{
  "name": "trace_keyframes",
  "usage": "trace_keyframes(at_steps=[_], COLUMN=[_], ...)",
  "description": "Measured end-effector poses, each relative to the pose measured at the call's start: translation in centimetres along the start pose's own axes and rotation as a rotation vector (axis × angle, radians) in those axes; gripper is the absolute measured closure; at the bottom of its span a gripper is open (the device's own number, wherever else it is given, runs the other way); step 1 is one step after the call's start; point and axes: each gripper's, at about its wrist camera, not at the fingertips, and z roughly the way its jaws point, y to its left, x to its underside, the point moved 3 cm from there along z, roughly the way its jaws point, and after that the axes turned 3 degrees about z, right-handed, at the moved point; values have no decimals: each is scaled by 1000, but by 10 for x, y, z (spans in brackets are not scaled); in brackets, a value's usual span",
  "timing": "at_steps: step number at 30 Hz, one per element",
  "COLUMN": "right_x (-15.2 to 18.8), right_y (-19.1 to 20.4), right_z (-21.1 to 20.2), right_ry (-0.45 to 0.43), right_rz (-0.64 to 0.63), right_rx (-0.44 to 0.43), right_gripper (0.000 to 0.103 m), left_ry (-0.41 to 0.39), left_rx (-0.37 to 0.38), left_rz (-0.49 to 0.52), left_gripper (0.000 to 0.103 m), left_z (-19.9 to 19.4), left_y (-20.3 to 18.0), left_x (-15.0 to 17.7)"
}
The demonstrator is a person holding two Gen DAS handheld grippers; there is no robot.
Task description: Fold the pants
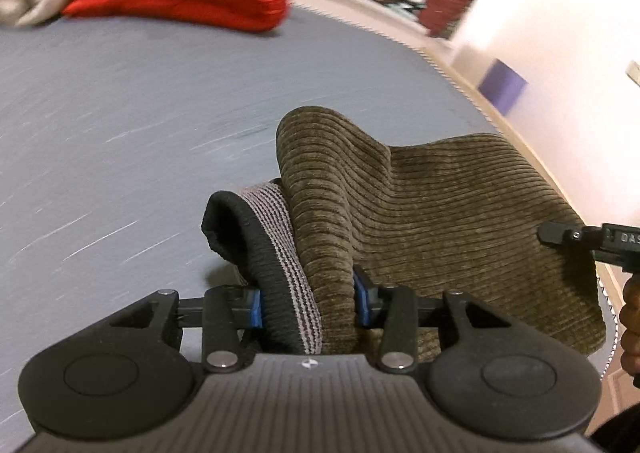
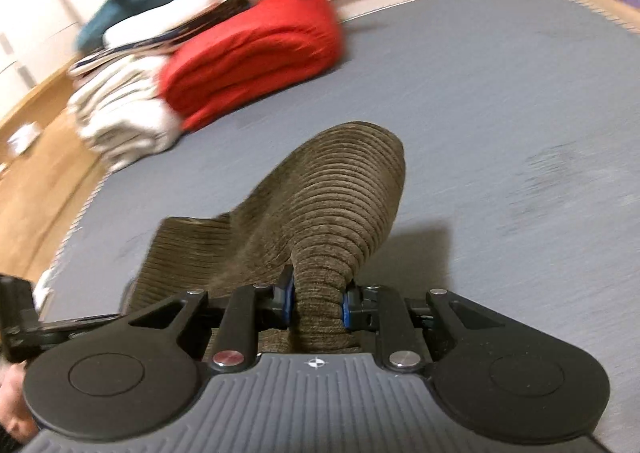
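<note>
Both grippers, left (image 1: pixel 307 303) and right (image 2: pixel 317 303), clench the brown corduroy pants (image 1: pixel 432 213); the bulky waistband bunch could slip free mid-fold.

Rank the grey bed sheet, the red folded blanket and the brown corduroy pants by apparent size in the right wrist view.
1. Grey bed sheet, largest by far.
2. and 3. Red folded blanket and brown corduroy pants look alike; the pants sit nearer the camera, so unranked.

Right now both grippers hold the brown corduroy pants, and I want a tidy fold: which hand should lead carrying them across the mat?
Probably left. The left gripper clamps the thick waistband end of the pants, with open grey mat ahead.
</note>
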Motion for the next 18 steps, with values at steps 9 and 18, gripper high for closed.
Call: trace_keyframes(at_steps=[9, 18], right_x=[1, 12], right_y=[-115, -86], right_z=[19, -4], right_ry=[-10, -85], right_rz=[84, -190], right_rx=[246, 217], right_gripper=[67, 51], left_ry=[-1, -111], left_rx=[-99, -56], left_rz=[167, 365], left_gripper=[43, 54], left_z=[44, -2], left_y=[-65, -88], left_x=[-3, 19])
